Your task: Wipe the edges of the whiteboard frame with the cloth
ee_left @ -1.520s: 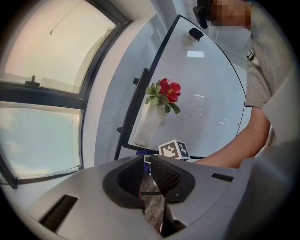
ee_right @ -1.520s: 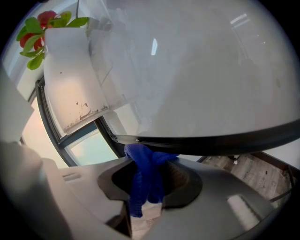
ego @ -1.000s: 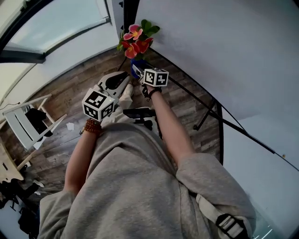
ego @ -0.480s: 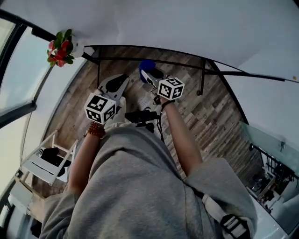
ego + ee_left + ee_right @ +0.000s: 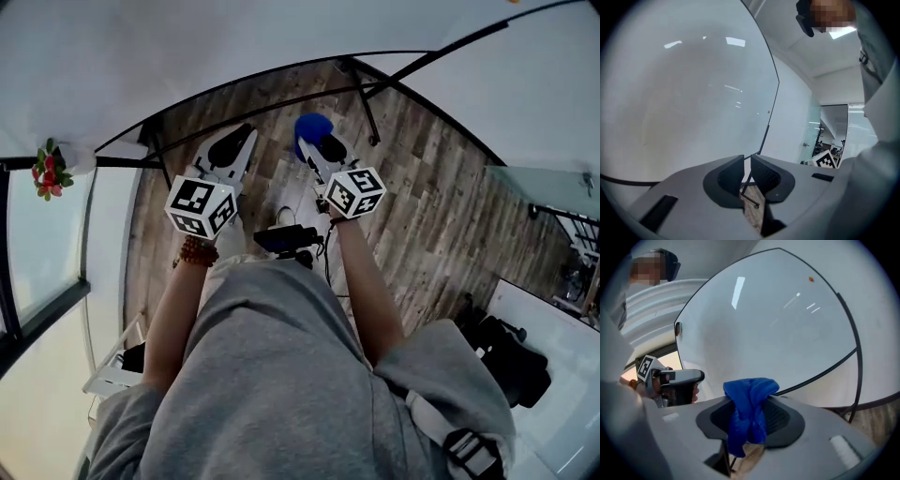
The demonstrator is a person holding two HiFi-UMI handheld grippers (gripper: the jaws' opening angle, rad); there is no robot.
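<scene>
Right tongs have the blue cloth clamped, left tongs pinched together on nothing, so I'd drag it slow along the whiteboard frame.

In the head view the person's torso hides the floor under it, and the right gripper hides the near part of the blue cloth. The top edge cuts the whiteboard. In the right gripper view I cannot see the lower end of the cloth between the jaws. In the left gripper view a grey sleeve covers part of a marker cube, and the far room is too small to read.
</scene>
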